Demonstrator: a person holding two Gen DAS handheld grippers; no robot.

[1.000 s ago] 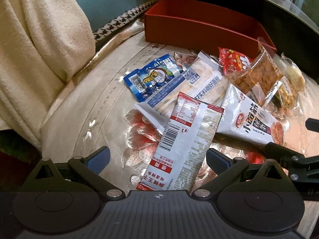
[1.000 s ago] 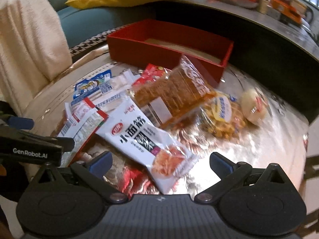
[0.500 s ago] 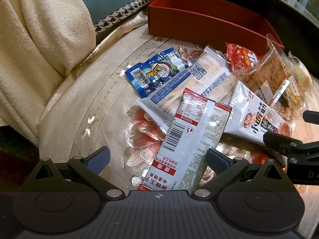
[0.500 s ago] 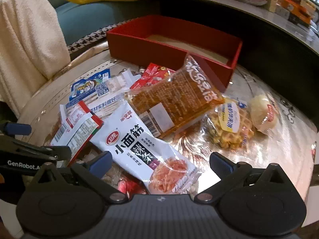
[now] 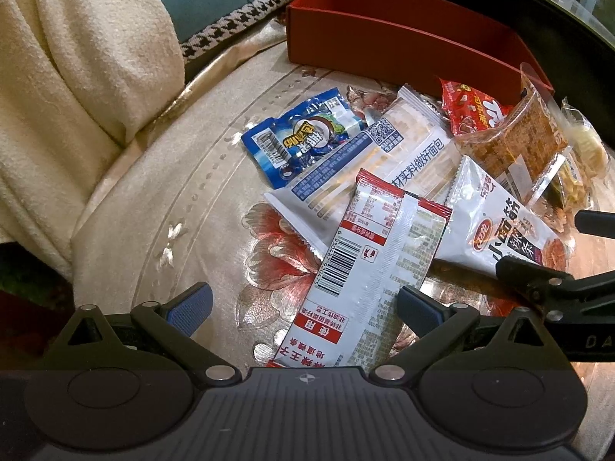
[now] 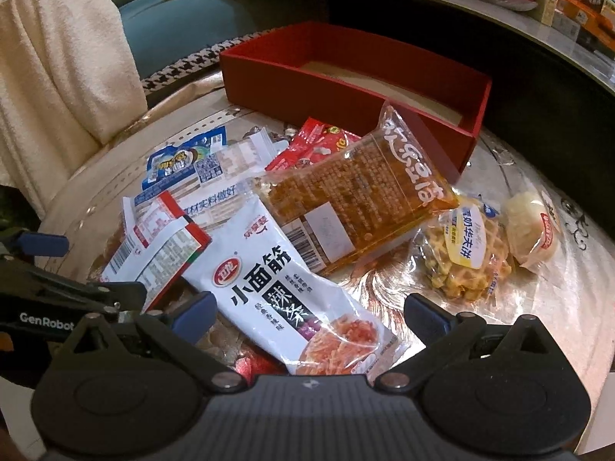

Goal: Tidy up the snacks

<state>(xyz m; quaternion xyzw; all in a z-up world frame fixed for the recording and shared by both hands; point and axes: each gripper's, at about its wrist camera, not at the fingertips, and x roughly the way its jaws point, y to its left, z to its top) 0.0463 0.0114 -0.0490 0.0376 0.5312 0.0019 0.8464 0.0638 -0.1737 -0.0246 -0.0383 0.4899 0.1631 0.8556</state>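
Both jaws spread: left gripper (image 5: 301, 309) straddles red-edged sachet (image 5: 369, 269), right gripper (image 6: 309, 313) straddles white noodle pack (image 6: 292, 288); red box (image 6: 346, 88) empty.

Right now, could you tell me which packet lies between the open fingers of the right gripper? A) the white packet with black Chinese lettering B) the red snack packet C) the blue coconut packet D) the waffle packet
A: in the right wrist view the white packet with black lettering reaches between the fingers of the open right gripper, untouched by either pad.
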